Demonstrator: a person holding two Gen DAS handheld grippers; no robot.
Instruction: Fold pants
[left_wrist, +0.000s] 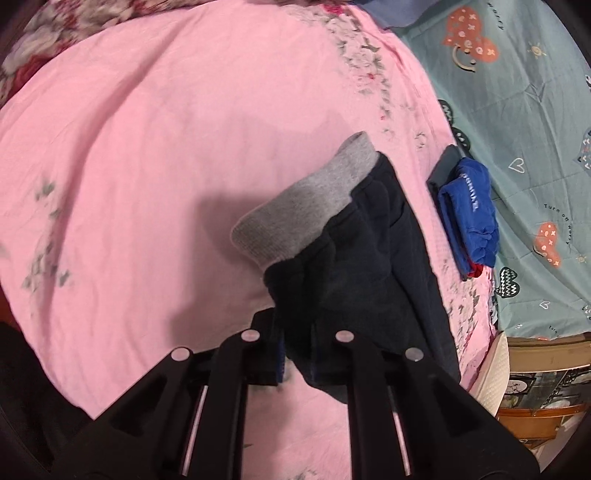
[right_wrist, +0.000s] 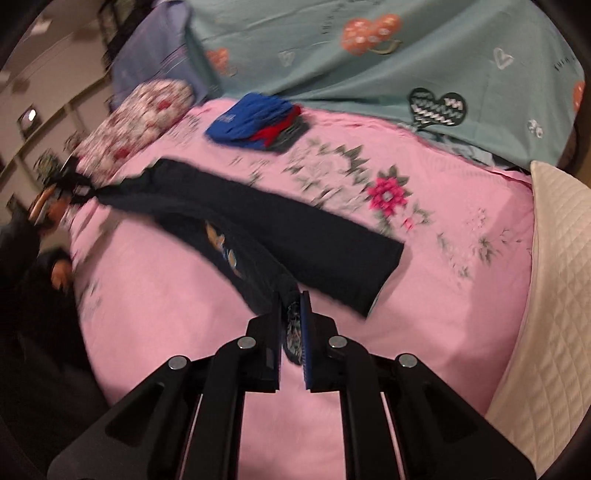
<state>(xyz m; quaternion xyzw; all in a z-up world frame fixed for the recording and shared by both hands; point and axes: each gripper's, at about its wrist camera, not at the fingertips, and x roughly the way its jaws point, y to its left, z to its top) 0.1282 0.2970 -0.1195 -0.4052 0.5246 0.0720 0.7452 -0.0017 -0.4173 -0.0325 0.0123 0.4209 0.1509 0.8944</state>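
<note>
The dark navy pants (left_wrist: 354, 266) have a grey ribbed waistband (left_wrist: 306, 203). In the left wrist view my left gripper (left_wrist: 295, 332) is shut on the dark cloth just below that waistband, and the cloth hangs off the pink sheet (left_wrist: 147, 166). In the right wrist view the pants (right_wrist: 295, 229) stretch away to the upper left as a long dark strip, with an orange and blue print showing on one leg. My right gripper (right_wrist: 291, 306) is shut on the near leg end, with cloth bunched between its pads. The far end of the strip is blurred.
A folded pile of blue and red clothes (left_wrist: 469, 218) (right_wrist: 251, 118) lies by the teal patterned quilt (left_wrist: 517, 110). A white quilted mattress edge (right_wrist: 554, 277) runs along the right. A floral pillow (right_wrist: 147, 110) lies at the far end. A person's hand (right_wrist: 61, 275) shows at the left.
</note>
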